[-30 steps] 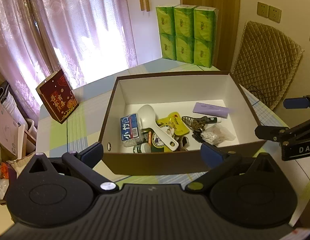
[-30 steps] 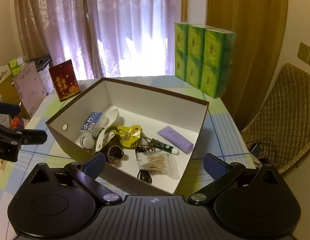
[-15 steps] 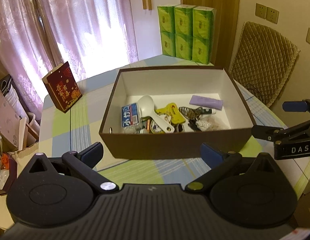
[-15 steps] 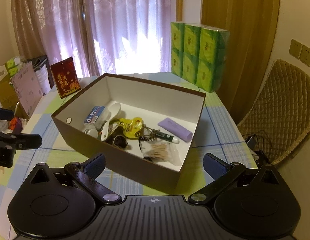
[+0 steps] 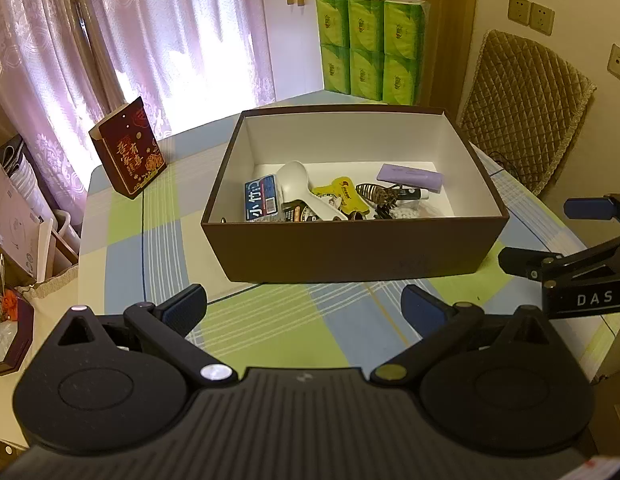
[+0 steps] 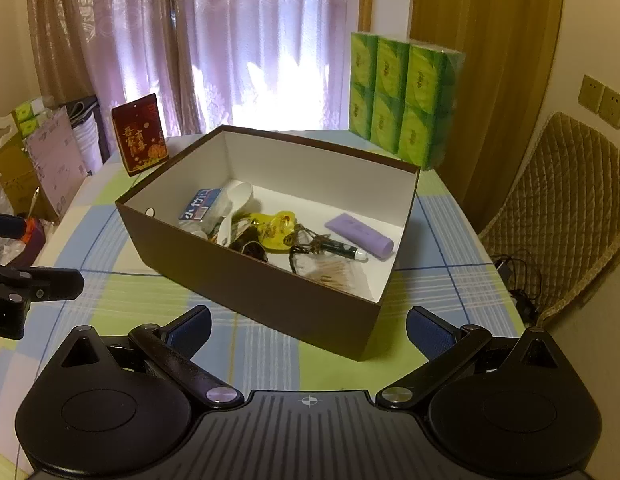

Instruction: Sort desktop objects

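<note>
A brown box with white inside stands on the checked tablecloth; it also shows in the right wrist view. Inside lie a white spoon, a blue-labelled pack, a yellow packet, keys, a purple case and a bag of cotton swabs. My left gripper is open and empty, in front of the box's near wall. My right gripper is open and empty, in front of the box's near corner.
A dark red gift box stands on the table's far left. Green tissue packs are stacked at the back. A quilted chair stands to the right. Cartons and clutter sit beyond the table's left edge.
Both grippers have pulled back and away from the box, so it looks smaller and farther off. Both stay open and empty. The box's contents have not moved.
</note>
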Demonstrator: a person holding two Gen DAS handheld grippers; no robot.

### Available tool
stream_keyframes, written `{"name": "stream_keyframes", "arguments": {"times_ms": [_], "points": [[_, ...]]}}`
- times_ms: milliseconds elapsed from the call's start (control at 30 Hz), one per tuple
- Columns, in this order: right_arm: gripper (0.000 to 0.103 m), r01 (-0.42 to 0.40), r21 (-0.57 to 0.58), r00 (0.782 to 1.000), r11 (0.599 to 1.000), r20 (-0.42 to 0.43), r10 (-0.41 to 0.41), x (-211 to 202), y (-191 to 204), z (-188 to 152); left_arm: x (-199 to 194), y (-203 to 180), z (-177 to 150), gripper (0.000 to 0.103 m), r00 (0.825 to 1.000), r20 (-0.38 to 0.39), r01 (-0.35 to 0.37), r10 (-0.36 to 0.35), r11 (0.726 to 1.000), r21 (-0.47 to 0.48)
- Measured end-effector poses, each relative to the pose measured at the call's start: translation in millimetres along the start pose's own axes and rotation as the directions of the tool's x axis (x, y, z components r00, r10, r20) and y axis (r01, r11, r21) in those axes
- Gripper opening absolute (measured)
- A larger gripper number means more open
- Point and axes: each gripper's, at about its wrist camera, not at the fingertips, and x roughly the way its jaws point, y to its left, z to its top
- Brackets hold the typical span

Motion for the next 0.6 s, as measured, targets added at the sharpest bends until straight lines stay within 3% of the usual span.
{"name": "stream_keyframes", "arguments": {"times_ms": [600], "points": [[0.101, 0.010, 0.032, 1.000, 0.999, 0.015, -0.011, -16, 17, -16, -17, 4, -20, 0.102, 1.000, 0.008, 0.001, -0.001, 1.000, 0.014]]}}
